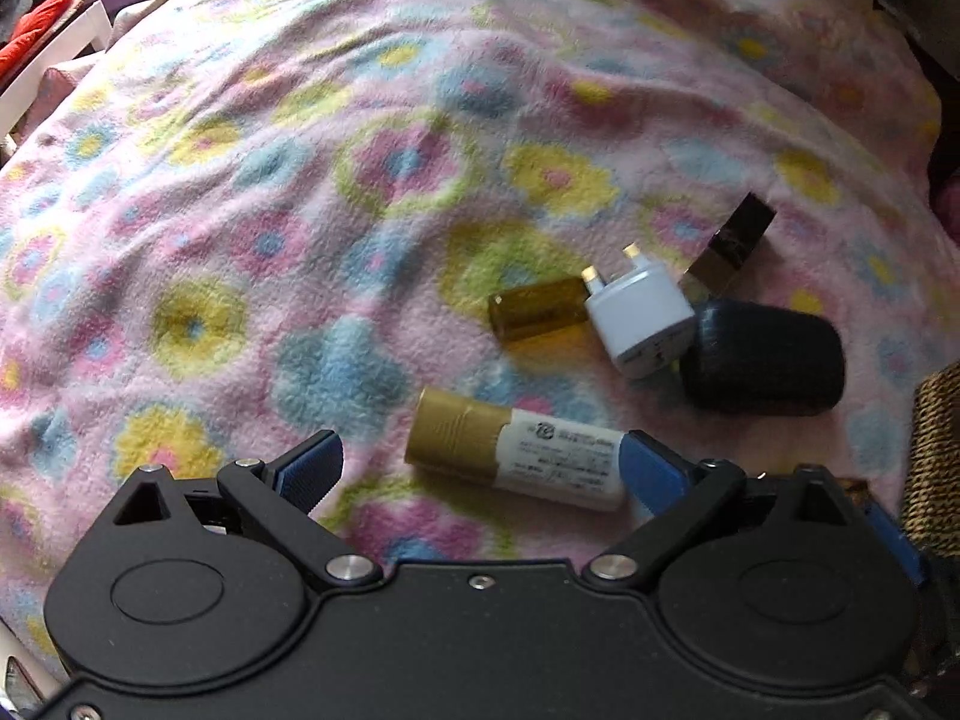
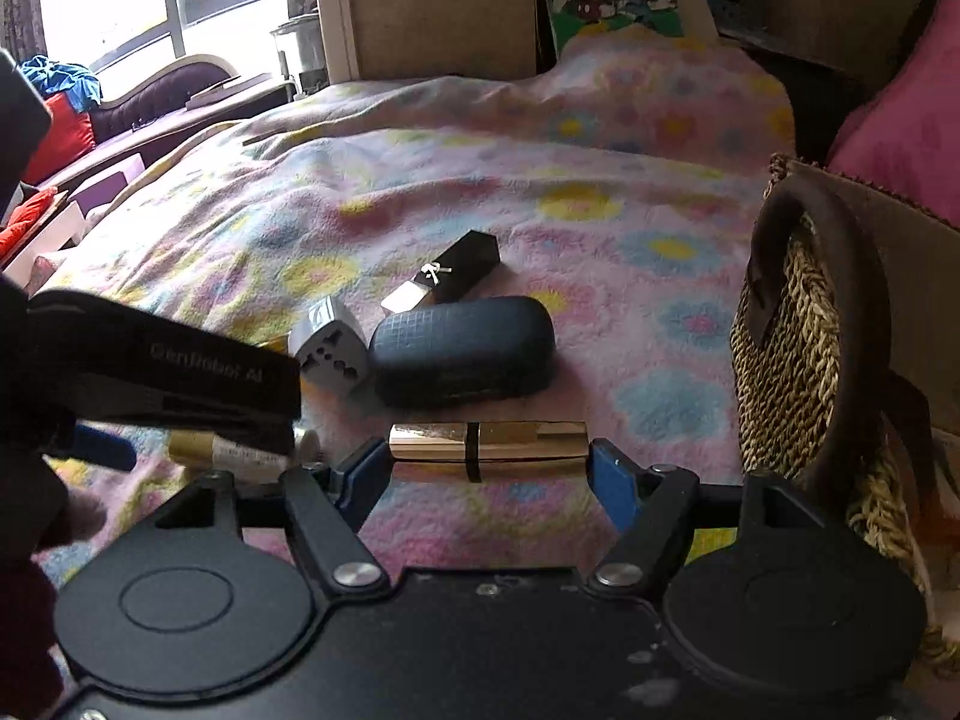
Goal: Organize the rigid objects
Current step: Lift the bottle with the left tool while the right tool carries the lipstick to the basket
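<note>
My left gripper (image 1: 480, 468) is open and points down at the flowered blanket (image 1: 300, 210). A white bottle with a gold cap (image 1: 516, 456) lies between its fingers. The bottle's white end is against the right finger (image 1: 651, 468), and the left finger (image 1: 312, 468) stands well clear. My right gripper (image 2: 489, 465) is shut on a gold lipstick tube (image 2: 486, 444), gripped end to end above the blanket. Beyond it lie a dark blue case (image 2: 462, 354), a white plug adapter (image 2: 330, 348) and a black-and-gold lipstick (image 2: 450, 276). An amber vial (image 1: 534, 312) lies left of the adapter.
A woven basket with a dark handle (image 2: 792, 360) stands at the right edge of the bed, close to my right gripper. The left gripper's body (image 2: 162, 372) crosses the right wrist view at the left. A pink cushion (image 2: 900, 108) lies behind the basket.
</note>
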Demonstrator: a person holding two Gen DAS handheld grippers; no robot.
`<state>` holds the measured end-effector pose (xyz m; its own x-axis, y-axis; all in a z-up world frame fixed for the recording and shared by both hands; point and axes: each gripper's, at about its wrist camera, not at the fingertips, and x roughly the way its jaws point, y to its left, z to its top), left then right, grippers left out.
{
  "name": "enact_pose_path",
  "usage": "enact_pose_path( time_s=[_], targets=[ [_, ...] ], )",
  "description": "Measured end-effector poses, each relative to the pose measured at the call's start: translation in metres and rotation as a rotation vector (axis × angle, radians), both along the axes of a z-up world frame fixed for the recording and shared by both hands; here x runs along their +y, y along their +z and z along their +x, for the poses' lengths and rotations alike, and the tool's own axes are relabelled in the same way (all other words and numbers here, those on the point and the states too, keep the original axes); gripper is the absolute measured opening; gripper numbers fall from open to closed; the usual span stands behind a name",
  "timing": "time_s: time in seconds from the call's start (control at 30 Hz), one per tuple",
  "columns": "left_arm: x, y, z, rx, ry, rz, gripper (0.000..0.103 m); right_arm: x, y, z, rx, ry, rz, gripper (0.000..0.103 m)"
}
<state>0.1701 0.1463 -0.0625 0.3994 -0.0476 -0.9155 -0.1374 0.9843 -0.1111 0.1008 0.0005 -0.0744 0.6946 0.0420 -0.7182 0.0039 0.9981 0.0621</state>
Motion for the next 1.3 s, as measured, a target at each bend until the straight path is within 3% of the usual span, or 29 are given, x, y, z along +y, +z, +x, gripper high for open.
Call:
enact_pose_path(
  time_s=[0.23, 0.3, 0.33, 0.5, 0.8, 0.9, 1.03, 1.3],
  targets=[
    [-0.006, -0.01, 0.004, 0.028, -0.025, 0.017, 0.098, 0.002, 0.0, -0.006, 0.015, 0.02, -0.01, 0.071],
    [-0.007, -0.016, 0.006, 0.039, -0.027, 0.029, 0.093, 0.002, 0.001, -0.008, 0.027, 0.025, -0.005, 0.071],
    [-0.008, -0.02, 0.006, 0.045, -0.032, 0.032, 0.082, 0.002, 0.002, -0.01, 0.032, 0.031, -0.001, 0.071],
    [-0.001, -0.019, 0.003, 0.024, 0.001, -0.014, 0.081, 0.007, 0.013, -0.023, 0.025, 0.08, 0.017, 0.071],
    [0.034, 0.013, -0.018, -0.052, 0.161, -0.133, 0.081, 0.004, 0.07, -0.059, -0.066, 0.191, 0.113, 0.071],
    [0.033, 0.032, -0.032, -0.085, 0.175, -0.111, 0.081, -0.011, 0.093, -0.067, -0.113, 0.204, 0.14, 0.071],
    [0.021, 0.056, -0.048, -0.125, 0.172, -0.046, 0.081, -0.048, 0.119, -0.071, -0.169, 0.146, 0.151, 0.071],
    [-0.029, 0.102, -0.078, -0.214, 0.119, -0.033, 0.081, -0.125, 0.135, -0.074, -0.213, -0.048, 0.092, 0.072]
  ],
)
